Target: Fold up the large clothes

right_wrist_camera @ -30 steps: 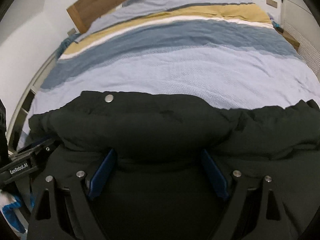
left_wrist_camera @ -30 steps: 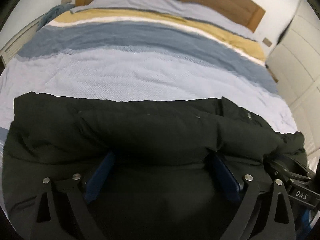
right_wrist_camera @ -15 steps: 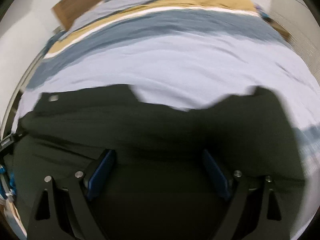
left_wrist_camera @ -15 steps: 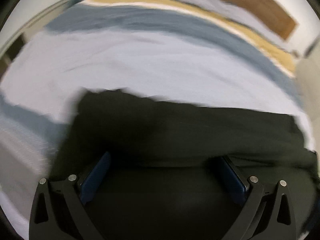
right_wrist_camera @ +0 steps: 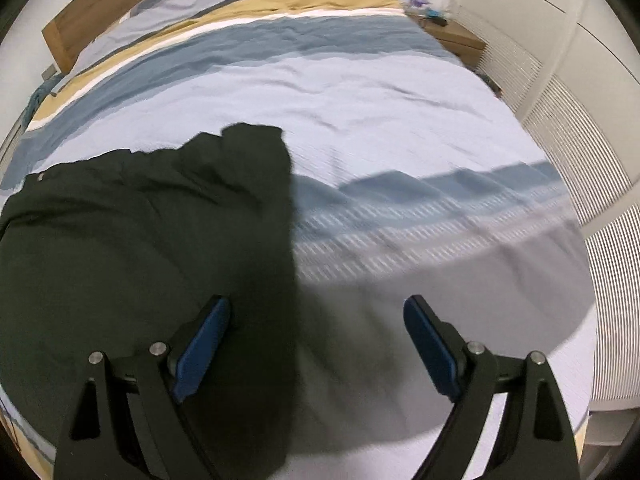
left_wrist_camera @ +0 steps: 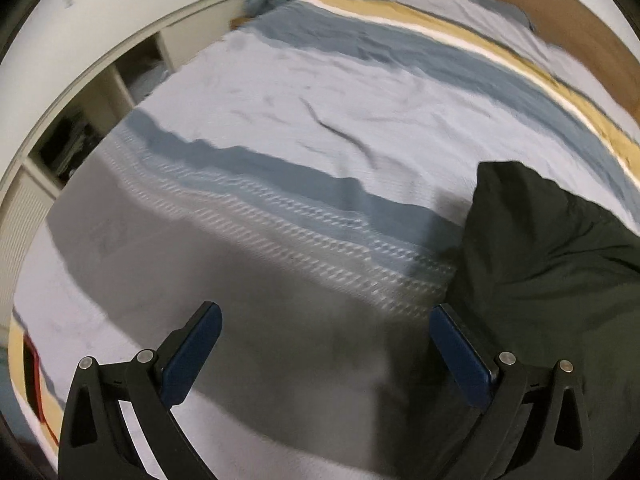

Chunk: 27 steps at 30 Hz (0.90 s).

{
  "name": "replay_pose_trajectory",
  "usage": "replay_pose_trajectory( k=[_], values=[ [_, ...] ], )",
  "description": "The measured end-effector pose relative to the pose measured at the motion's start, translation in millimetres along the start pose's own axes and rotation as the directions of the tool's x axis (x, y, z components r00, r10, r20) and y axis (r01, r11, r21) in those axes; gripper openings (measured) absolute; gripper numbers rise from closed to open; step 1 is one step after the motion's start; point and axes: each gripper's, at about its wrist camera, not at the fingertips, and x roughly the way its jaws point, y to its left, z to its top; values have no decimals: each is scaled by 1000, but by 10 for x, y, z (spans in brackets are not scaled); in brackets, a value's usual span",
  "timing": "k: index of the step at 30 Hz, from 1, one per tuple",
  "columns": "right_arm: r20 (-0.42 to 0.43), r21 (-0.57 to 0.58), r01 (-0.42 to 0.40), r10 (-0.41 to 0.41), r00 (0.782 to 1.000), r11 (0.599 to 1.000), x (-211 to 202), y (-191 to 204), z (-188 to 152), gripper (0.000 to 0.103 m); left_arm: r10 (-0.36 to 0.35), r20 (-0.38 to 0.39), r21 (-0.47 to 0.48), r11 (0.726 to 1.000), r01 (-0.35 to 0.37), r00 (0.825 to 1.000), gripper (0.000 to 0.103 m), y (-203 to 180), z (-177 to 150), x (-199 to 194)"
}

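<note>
From the left wrist view, the left tool point(left_wrist_camera: 326, 346) stands wide open over the bed point(left_wrist_camera: 280, 128) with nothing between its two blue-padded fingers point(left_wrist_camera: 192, 352). One black jacket point(left_wrist_camera: 552, 264), puffy and softly creased with a matte sheen, lies at the right of the view, its rounded corner rising just beyond the right finger. The bedspread point(left_wrist_camera: 248, 264) is a woven cotton-looking cover with a raised wavy weave near the tool and broad bands of pale lilac, slate blue, white and mustard farther off. One wooden headboard point(left_wrist_camera: 580, 32) curves along the far right

From the right wrist view, the right tool point(right_wrist_camera: 318, 338) is likewise spread wide and grips nothing. The same jacket point(right_wrist_camera: 140, 260) fills the near left as a thick folded slab on the bed point(right_wrist_camera: 380, 100), one metal snap point(right_wrist_camera: 39, 177) showing on its far left edge; the left finger point(right_wrist_camera: 204, 350) overlaps the dark fabric, the right one hangs over bare bedspread point(right_wrist_camera: 440, 232). Ribbed white cupboard doors point(right_wrist_camera: 580, 184) line the right side
</note>
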Motion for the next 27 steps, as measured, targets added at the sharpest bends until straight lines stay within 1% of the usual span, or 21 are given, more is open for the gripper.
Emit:
replay_pose_trajectory(
  k=[2,3,6,9,11,12,15,18,20,23,25,27],
  values=[
    [9,0,0,0,1000,1000,-123,-30,-106,89,-1,20,0,1000,1,1000,102,77,-77,-146],
    [16,-7,-3,4,1000,1000,-214,-7,-181,89,-9,33,6,1000,9,999,102,52,-105,-217],
    [49,-42,-39,42,998,998,-370,200,-311,89,-76,65,37,997,74,995,102,-101,-270,-446],
    [91,-90,-85,93,991,992,-472,536,-388,89,-160,94,105,983,150,983,102,-420,-465,-617],
    [128,-135,-137,155,980,981,-554,899,-450,89,-214,103,149,969,198,971,102,-671,-599,-703],
    [134,-151,-153,173,976,977,-569,1019,-470,89,-238,101,178,960,218,966,102,-813,-669,-730],
    [164,-231,-193,234,958,954,-629,1514,-521,89,-282,119,275,931,241,952,102,-1233,-891,-804],
    [167,-290,-234,290,942,928,-586,1918,-572,89,-305,108,350,902,251,946,102,-1505,-1098,-795],
    [146,-313,-241,297,944,919,-491,2085,-605,89,-311,93,376,891,256,946,102,-1591,-1194,-756],
    [122,-319,-237,288,950,918,-335,2163,-664,89,-312,80,394,882,258,947,102,-1641,-1326,-696],
    [111,-293,-263,306,945,919,-264,2115,-684,89,-314,82,392,883,259,946,102,-1615,-1355,-656],
    [109,-277,-270,309,945,922,-228,2037,-689,89,-315,86,389,884,260,945,102,-1604,-1368,-637]
  ],
)
